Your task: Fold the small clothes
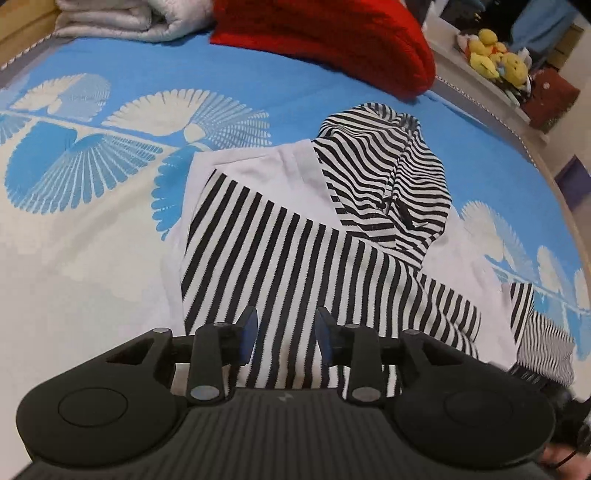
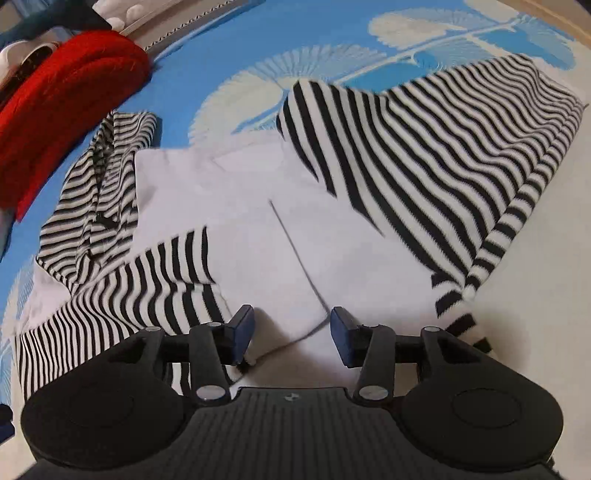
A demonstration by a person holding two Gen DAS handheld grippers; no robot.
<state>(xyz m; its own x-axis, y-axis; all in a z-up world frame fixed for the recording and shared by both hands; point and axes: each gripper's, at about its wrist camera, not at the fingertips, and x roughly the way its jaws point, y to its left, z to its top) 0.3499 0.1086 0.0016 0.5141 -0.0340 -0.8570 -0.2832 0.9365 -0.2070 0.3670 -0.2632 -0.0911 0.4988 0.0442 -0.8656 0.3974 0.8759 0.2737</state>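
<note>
A small hooded top, white body with black-and-white striped sleeves and hood, lies on the blue and white bedspread. In the left wrist view a striped sleeve [image 1: 295, 266] is folded across the white body [image 1: 266, 166], with the hood [image 1: 391, 177] beyond it. My left gripper [image 1: 286, 334] is open just above that sleeve, holding nothing. In the right wrist view the white body [image 2: 258, 236] lies between two striped sleeves [image 2: 443, 173], with the hood [image 2: 99, 192] at left. My right gripper [image 2: 291, 332] is open over the white hem, empty.
A red knitted blanket [image 1: 332, 40] lies at the far side of the bed and shows in the right wrist view [image 2: 62, 99] at upper left. A folded white quilt [image 1: 129, 18] sits at the back left. Yellow plush toys [image 1: 495, 55] rest on a shelf beyond the bed edge.
</note>
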